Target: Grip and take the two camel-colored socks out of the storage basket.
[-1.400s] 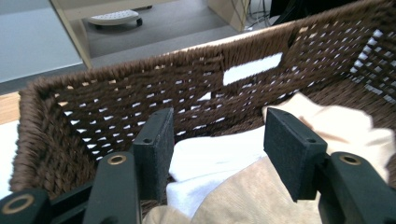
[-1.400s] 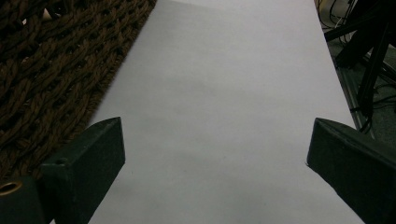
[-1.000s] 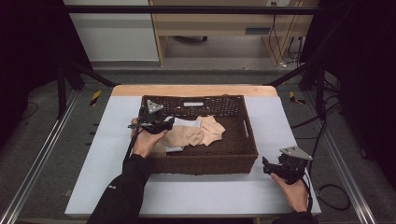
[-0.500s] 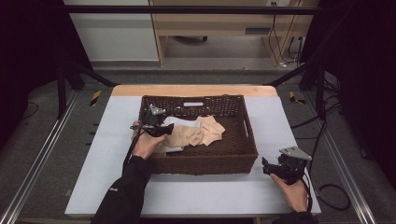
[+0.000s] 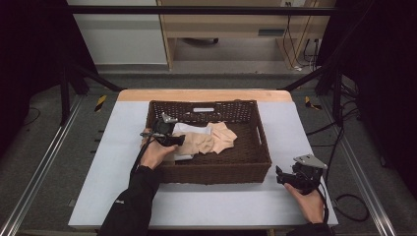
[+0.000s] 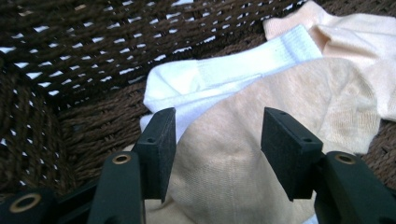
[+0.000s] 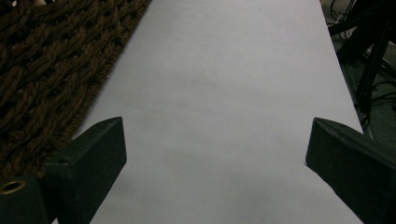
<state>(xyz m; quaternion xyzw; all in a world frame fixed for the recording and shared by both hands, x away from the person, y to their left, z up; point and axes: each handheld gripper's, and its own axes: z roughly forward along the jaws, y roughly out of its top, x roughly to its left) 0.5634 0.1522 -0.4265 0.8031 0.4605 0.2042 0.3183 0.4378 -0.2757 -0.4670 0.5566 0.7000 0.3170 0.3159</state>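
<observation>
— From the high view, where did things stand?

— My left tool (image 5: 178, 140) was inside the basket (image 5: 263, 147), down over the pile of socks at its left end. My right tool (image 5: 281, 176) rested on the table (image 5: 113, 162) off the basket's right front corner, well apart from the socks. A small pale label sat on the basket's far wall, too small for me to read.

— And from the left gripper view?

— My left tool (image 6: 217, 135) was released, jaws spread to either side of the peach sock (image 6: 261, 154), which lay on top of a white sock (image 6: 219, 77). I judged the risk was there: closing down, I could have pinched both layers and lifted the white one along, or caught only a thin fold that would slip out. The left jaw was also near the woven wall and might have snagged it. I saw no brand or writing on the socks.

— The right gripper view?

— My right tool (image 7: 215, 144) was wide open over bare table, holding nothing, the basket's side just to its left. No writing there.
</observation>
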